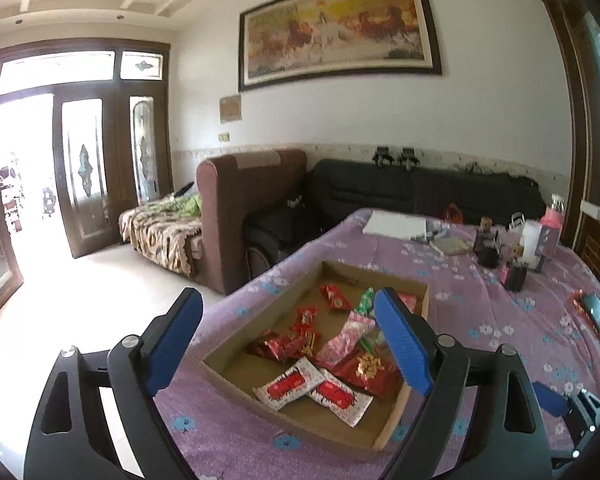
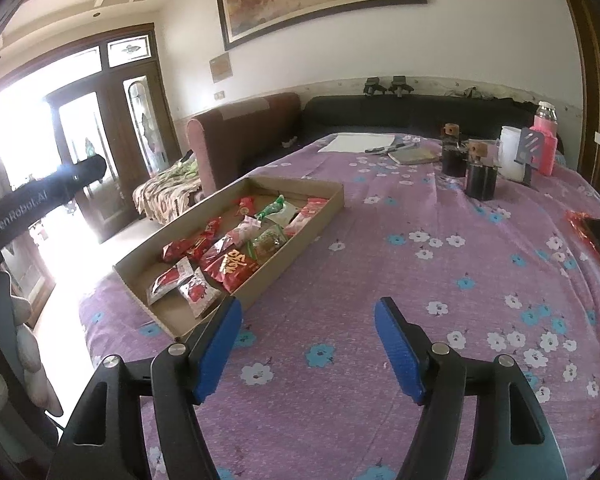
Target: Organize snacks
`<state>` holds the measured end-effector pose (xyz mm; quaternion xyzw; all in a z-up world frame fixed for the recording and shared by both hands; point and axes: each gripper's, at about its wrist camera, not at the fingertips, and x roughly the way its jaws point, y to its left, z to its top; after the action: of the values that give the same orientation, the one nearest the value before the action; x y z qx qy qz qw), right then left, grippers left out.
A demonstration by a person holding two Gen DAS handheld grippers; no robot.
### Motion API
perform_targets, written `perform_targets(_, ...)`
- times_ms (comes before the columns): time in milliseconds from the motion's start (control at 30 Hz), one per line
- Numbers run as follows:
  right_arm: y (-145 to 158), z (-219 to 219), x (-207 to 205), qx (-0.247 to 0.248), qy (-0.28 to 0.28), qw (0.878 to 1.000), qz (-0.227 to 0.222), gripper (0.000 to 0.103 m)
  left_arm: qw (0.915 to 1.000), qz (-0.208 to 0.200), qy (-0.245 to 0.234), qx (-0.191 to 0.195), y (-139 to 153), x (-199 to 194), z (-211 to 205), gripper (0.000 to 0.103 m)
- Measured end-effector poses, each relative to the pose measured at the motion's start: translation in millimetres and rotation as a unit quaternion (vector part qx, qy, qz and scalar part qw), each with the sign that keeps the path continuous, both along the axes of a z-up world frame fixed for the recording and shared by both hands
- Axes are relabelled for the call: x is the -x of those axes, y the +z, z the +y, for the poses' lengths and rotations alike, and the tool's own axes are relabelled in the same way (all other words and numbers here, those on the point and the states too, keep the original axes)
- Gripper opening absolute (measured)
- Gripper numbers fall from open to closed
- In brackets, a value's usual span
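Two hand-held grippers: the left hand-held gripper [image 1: 288, 320] and the right hand-held gripper [image 2: 308, 326] both stand wide, holding nothing. Past them, one shallow brown cardboard tray [image 2: 300, 220] lies on the purple flowered table [image 2: 380, 280], full of shiny snack packets [image 2: 232, 264]. Its long side runs from near-left to far-right.

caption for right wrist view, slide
Open right gripper above purple floral cloth, beside shallow cardboard tray of snack packets.

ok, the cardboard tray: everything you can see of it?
The cardboard tray is shallow, open-topped and rectangular, of plain brown board with low walls. It lies flat on the purple floral cloth, set diagonally near the table's edge. Loose snack packets, mostly red, lie jumbled inside. Neither gripper touches it.
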<state>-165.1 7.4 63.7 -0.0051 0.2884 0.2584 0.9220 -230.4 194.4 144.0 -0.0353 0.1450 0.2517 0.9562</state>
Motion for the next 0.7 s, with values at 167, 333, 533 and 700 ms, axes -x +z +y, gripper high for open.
perform_targets(167,0,5,2,0.005,0.006,1.000,-0.003,0.071,0.9984,-0.055,0.010,-0.010,1,19,0,0.103)
perform_targets(333,-1,12,4,0.008,0.011,1.000,-0.002,0.071,0.9990,-0.025,0.014,-0.032,-5,11,-3,0.103)
perform_targets(533,-1,20,6,0.015,0.017,1.000,-0.003,0.071,0.9989,0.036,-0.014,0.026,-21,-7,9,0.103)
perform_targets(700,2,31,4,0.028,0.019,0.999,-0.002,0.076,0.9924,0.090,-0.007,0.084,-40,-21,26,0.103)
